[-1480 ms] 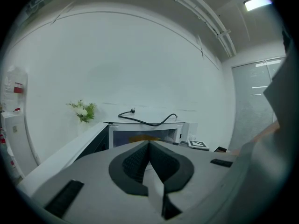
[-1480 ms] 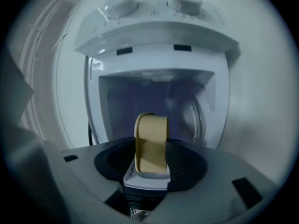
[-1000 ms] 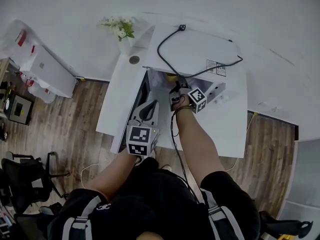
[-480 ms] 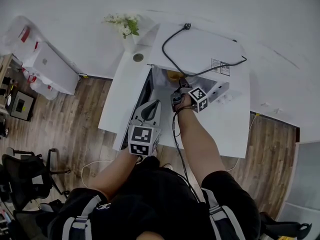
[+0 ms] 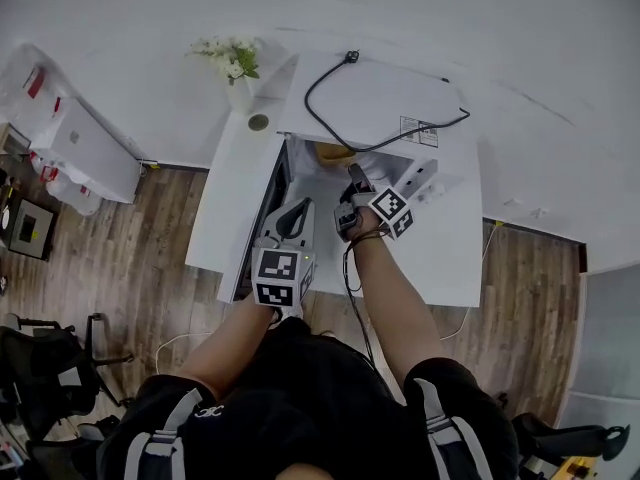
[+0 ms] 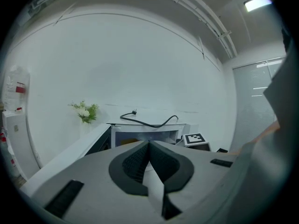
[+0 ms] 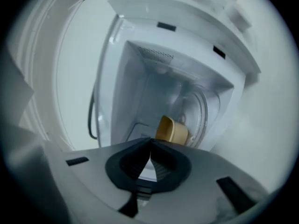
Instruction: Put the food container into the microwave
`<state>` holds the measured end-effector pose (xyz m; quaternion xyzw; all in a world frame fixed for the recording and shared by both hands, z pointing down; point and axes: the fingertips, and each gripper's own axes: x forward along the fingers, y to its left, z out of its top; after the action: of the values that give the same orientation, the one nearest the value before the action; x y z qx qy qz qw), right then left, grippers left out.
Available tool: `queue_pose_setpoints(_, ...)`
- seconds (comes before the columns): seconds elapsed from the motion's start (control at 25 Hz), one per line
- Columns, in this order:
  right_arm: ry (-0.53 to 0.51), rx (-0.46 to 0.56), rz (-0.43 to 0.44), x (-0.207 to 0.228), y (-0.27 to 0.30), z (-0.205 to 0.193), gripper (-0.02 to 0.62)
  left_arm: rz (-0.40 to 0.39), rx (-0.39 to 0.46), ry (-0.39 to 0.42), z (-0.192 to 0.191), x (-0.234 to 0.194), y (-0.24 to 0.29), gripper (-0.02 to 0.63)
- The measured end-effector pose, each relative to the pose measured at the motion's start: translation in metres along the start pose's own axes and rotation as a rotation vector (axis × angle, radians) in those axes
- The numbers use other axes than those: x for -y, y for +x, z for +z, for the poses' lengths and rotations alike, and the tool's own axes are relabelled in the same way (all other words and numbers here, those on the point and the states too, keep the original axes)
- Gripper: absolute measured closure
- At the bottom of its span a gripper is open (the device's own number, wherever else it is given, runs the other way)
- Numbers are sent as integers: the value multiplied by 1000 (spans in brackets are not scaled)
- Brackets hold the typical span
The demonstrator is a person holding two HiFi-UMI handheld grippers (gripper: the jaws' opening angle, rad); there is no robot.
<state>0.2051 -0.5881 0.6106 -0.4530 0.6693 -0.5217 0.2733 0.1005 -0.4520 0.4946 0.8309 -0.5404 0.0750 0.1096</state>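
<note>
A white microwave oven [image 5: 385, 103] stands on a white desk [image 5: 440, 258] with its door [image 5: 263, 216] swung open to the left. The tan plastic food container [image 7: 172, 130] sits inside the cavity, on the round glass turntable towards the back, tilted in the right gripper view and touched by neither gripper. The right gripper [image 7: 150, 141] is at the mouth of the cavity and points in at the container; its fingers have just been closing and now meet at the tips with nothing between them. The left gripper [image 6: 149, 143] hangs by the open door, level with the front of the oven, its fingers also pressed together and empty. A black power cord [image 5: 308, 103] lies looped across the top of the oven, and a small bunch of white flowers with green leaves [image 5: 228, 60] stands at the desk's far left corner against the white wall.
</note>
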Motion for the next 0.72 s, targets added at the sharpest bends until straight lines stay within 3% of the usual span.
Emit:
queue_pose_setpoints(0.2,-226,-11,28,-26,-49,3,595,-11,16,-10,5,6,-1,594)
queue_pose_setpoints(0.44,-643,12,36,-71,-103,16,597,-12,21,-11,6,11,-2,594)
queue_pose_setpoints(0.6,-917,82,4,-107,-135,25,597,-16,23,-6,7,15,-5,594)
queue_pose_setpoints(0.72,-1036,151,-24,-128,-156,31,597,-25,28,3,9,20,-6,594)
